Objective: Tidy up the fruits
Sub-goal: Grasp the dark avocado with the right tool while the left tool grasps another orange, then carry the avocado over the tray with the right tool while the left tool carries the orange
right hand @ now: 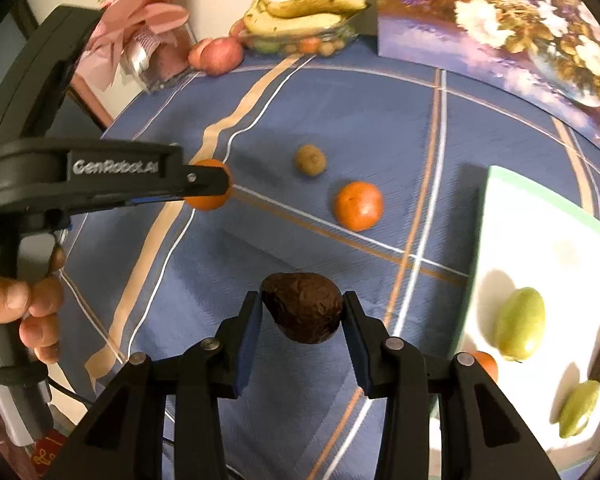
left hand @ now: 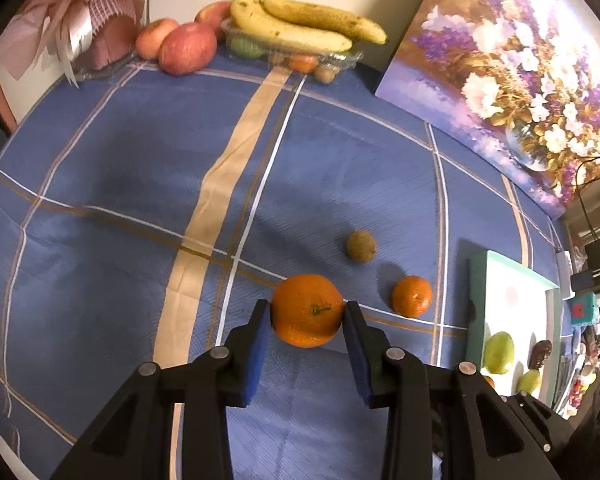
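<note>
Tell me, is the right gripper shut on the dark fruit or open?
Shut on it. In the right wrist view, the right gripper has both pads pressed against the dark avocado.

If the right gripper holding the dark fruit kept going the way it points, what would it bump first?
Probably the blue tablecloth. The right gripper, shut on the dark fruit, points steeply down at bare cloth short of the loose orange. Depth is uncertain.

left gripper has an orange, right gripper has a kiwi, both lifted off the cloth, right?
Not quite. The right gripper holds a dark brown avocado, not a kiwi, as the right wrist view shows. The kiwi lies on the cloth. The left gripper does hold an orange.
</note>
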`<state>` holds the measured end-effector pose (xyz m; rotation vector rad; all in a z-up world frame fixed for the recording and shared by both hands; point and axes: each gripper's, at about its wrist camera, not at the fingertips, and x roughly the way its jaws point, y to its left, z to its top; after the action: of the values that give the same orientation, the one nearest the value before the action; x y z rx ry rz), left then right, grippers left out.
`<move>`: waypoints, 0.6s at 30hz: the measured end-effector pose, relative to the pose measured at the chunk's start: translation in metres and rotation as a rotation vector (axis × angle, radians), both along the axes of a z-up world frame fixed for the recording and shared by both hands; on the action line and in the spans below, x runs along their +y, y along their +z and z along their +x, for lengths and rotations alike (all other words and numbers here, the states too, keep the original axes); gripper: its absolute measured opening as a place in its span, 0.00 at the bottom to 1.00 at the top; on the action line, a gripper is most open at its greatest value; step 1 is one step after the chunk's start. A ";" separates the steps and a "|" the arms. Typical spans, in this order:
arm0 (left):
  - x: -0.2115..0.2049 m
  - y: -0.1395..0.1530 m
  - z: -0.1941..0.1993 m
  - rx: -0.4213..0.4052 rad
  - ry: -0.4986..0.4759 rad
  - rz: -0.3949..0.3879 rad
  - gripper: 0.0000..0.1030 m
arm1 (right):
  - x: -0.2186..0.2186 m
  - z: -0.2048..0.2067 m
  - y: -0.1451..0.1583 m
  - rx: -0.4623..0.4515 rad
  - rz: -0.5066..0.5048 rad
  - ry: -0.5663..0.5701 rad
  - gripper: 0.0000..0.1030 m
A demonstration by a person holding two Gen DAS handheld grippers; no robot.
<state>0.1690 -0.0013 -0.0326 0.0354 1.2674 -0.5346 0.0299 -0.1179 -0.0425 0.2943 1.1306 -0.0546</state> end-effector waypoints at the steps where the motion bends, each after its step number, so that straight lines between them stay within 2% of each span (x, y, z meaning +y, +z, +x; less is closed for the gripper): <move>1: -0.001 0.003 -0.001 -0.007 -0.001 0.000 0.38 | -0.003 -0.001 0.003 -0.003 -0.002 -0.011 0.41; 12: -0.009 0.025 -0.017 -0.057 -0.004 0.005 0.38 | -0.043 -0.022 0.023 -0.010 -0.007 -0.168 0.41; 18: -0.026 0.028 -0.031 -0.070 -0.042 0.019 0.38 | -0.073 -0.039 0.033 -0.018 -0.058 -0.254 0.41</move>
<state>0.1381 -0.0277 -0.0047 0.0962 1.2053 -0.5533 -0.0091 -0.1904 -0.0092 0.3843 1.0673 -0.3085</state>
